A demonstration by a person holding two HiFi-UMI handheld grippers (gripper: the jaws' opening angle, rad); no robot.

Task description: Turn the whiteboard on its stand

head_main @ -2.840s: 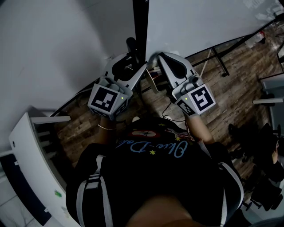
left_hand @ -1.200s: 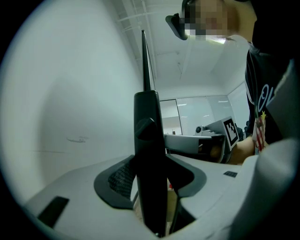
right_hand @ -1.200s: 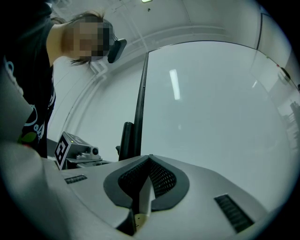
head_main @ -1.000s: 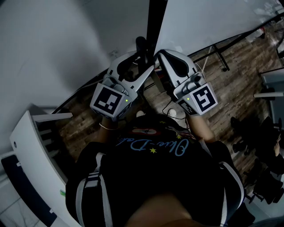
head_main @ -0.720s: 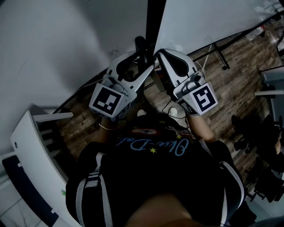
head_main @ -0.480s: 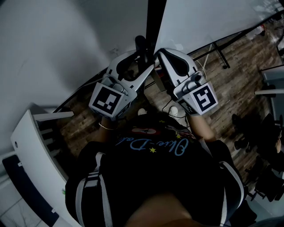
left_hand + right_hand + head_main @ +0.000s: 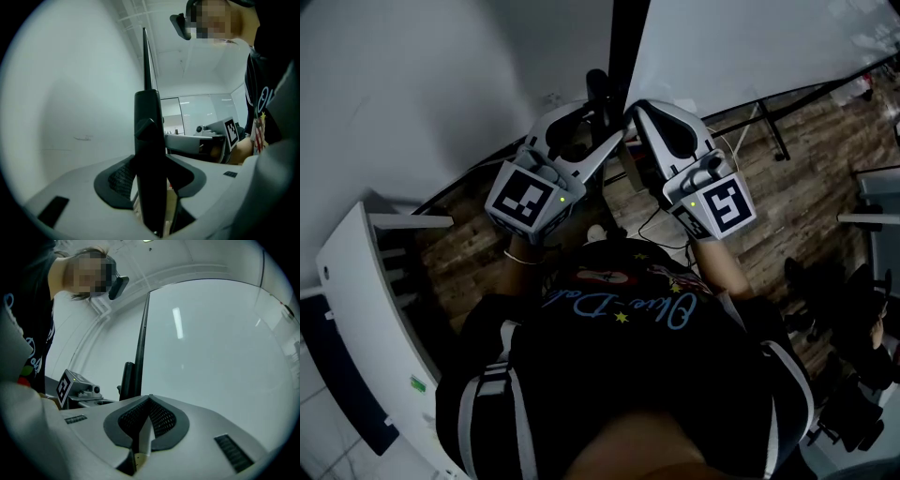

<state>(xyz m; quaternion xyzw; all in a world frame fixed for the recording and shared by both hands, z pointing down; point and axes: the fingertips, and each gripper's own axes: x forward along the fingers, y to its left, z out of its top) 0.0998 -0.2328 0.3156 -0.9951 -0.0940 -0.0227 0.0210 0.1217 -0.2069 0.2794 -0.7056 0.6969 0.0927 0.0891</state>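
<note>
The left hand-held gripper (image 7: 151,180) points level and pinches a black post (image 7: 149,122), one pad on each side of it. This looks like the stand's upright or a locking handle at the board's edge; I cannot tell which. Just to its right, the right hand-held gripper (image 7: 149,401) is tilted slightly upward, with its pads pressed together and nothing between them.

The whiteboard (image 7: 211,357) rises directly beyond both tools. Its thin dark edge runs up from the post, and its glossy white face spreads away to the right, above the wooden floor (image 7: 825,150).

The board is probably a stiff, broad panel, fairly light for its size. Once swinging on its pivots it is likely to carry on and be slow to stop. The smooth face would give the pads nothing to grip, so the framed edge near the post is the sensible hold. A push low or high on that edge would give the most leverage.

The only thing resembling a container is a white shelf unit (image 7: 356,291) at the near left. What it holds cannot be made out.
</note>
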